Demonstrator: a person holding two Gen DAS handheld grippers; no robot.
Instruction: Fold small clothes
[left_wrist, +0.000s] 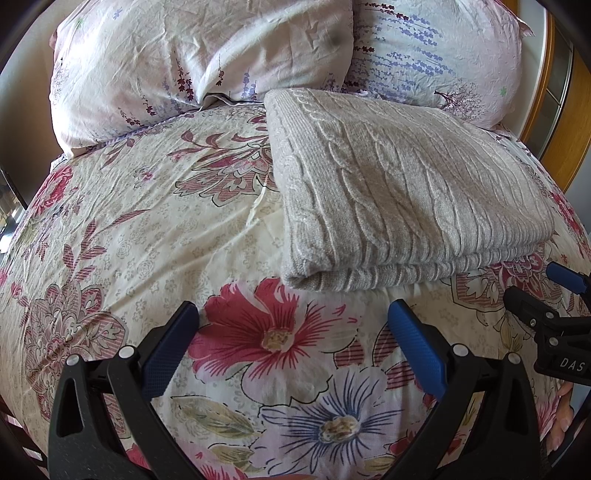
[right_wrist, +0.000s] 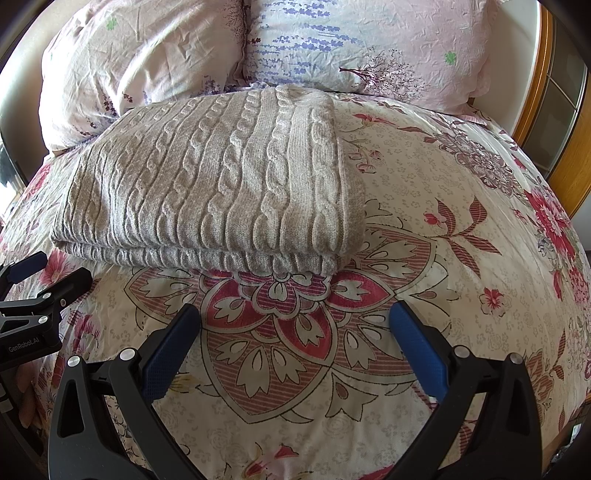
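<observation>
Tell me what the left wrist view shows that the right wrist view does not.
Only the left wrist view shows the left gripper wide open over a big red flower, and the sweater's left side. Only the right wrist view shows the right gripper wide open over a red medallion print, and the sweater's right side. Both show the folded sweater on the bedspread, and two pillows behind.

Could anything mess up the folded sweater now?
Maybe, in two ways. The grey knitted sweater is folded into thick layers lying loose on the soft, puffy floral duvet, so a nudge from the open left gripper or open right gripper could slide the top layer and undo the fold. Its far edge also sits right by the pillows, so pushing it away could bunch it up there.
</observation>
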